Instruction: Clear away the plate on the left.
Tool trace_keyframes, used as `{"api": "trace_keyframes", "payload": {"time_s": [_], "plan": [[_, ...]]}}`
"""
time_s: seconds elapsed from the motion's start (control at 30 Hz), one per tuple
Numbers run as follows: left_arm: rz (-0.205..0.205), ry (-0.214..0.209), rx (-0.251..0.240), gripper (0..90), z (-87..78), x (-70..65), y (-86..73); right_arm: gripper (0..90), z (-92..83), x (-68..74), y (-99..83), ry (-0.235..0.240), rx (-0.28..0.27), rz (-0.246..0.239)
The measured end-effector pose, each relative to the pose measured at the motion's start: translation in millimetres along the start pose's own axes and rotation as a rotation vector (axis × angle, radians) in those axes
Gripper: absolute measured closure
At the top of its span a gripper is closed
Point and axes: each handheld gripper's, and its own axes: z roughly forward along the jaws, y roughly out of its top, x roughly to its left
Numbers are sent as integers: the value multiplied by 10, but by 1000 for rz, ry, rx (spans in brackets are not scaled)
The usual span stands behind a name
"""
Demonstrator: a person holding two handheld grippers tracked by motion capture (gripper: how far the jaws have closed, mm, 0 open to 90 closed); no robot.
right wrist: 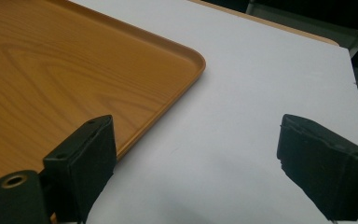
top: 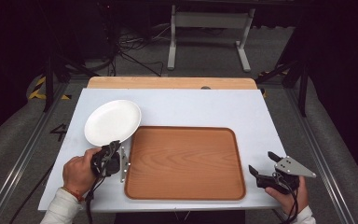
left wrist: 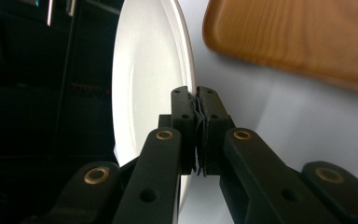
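Both grippers black, brass rivets on links. Right gripper (top: 264, 164) w/ grey triangular plate (top: 295, 166) on top, black cable behind. White sleeves; red band (top: 73, 193) at left wrist.

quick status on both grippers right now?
Left gripper: closed, pinching the rim of the white plate.
Right gripper: open, holding nothing, over the white table beside the wooden tray.

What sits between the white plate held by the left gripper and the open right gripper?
In the high view, the wooden tray lies between the white plate and the right gripper, then a bare strip of white table.
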Motion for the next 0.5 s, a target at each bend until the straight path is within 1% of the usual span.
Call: {"api": "trace_keyframes", "payload": {"time_s": [0.07,0.1,0.17,0.2,0.3,0.33,0.4,0.5], "plan": [[5,2,-19,874,-34,-15,60,124,1,1,0,0,1,-1],[5,2,-19,874,-34,-15,60,124,1,1,0,0,1,-1],[9,-9,-55,874,-71,-28,132,124,0,1,0,0,0,-1],[14,-14,-58,874,-90,-37,161,123,-1,0,-1,0,0,-1],[33,-24,-91,873,-131,-88,264,123,-3,-4,-2,-3,1,2],[48,-25,-103,873,-149,-106,304,124,-4,-4,-3,-2,0,2],[65,-30,-118,873,-176,-129,361,123,-4,-6,-3,-3,0,2],[74,-44,-147,872,-224,-174,458,124,-8,-4,0,-3,-2,3]]}}
